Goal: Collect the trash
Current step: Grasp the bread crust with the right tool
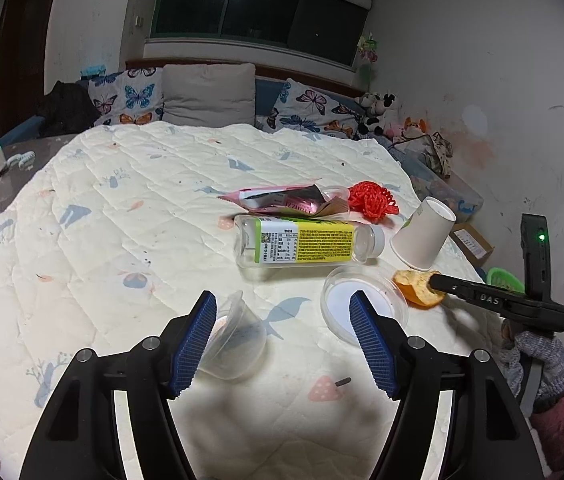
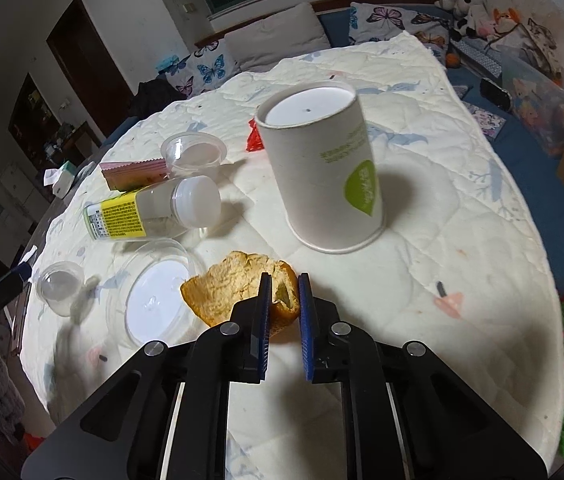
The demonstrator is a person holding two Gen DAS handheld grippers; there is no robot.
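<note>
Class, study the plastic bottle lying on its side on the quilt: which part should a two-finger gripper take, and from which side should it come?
Grip the plastic bottle across its labelled middle, coming down from above with one finger on each long side. It lies flat, so the straight body gives parallel faces; the white cap end is narrower and rounded.

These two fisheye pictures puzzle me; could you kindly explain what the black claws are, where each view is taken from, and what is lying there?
The claws are hand-held two-finger grippers, one per hand, each carrying a camera that looks along its fingers. The left gripper is open above the quilted cover, holding nothing. The right gripper is shut on a piece of orange peel; the left view shows it from the side, held by a gloved hand. Also on the cover: an upside-down paper cup, a lying plastic bottle, a clear lid, small clear cups, a pink wrapper and red netting.
</note>
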